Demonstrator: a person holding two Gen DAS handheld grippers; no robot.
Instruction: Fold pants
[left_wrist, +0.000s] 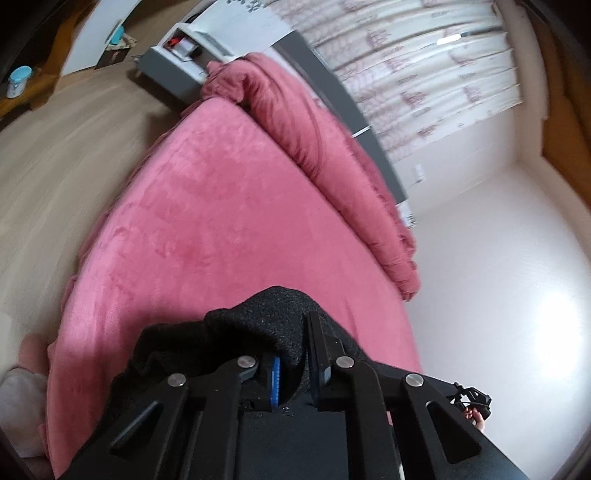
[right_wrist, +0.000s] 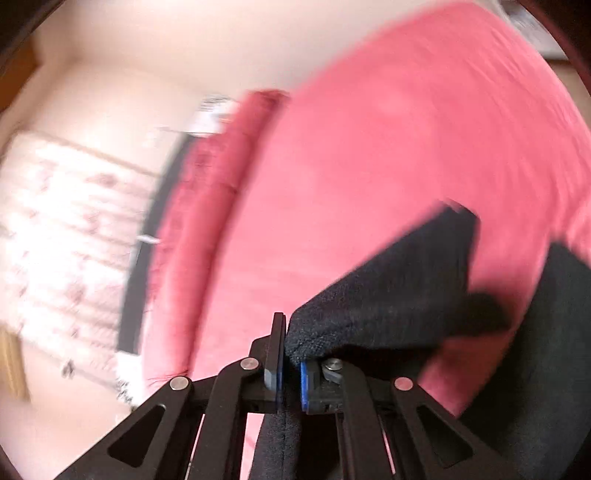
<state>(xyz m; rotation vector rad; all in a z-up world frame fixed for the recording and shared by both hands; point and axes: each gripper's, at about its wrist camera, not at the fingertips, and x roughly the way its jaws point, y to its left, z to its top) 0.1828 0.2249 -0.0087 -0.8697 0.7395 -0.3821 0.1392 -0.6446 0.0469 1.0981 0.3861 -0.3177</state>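
Overhead, black pants edge between right gripper fingers, pink bed below.

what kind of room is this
Most likely a bedroom: a wide bed under a pink cover, a rolled pink duvet along its far edge, and patterned curtains behind. Black pants lie on the bed.

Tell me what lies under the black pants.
Under the black pants, the pink bed cover shows on all sides. The part directly beneath the cloth is covered, so anything there cannot be seen.
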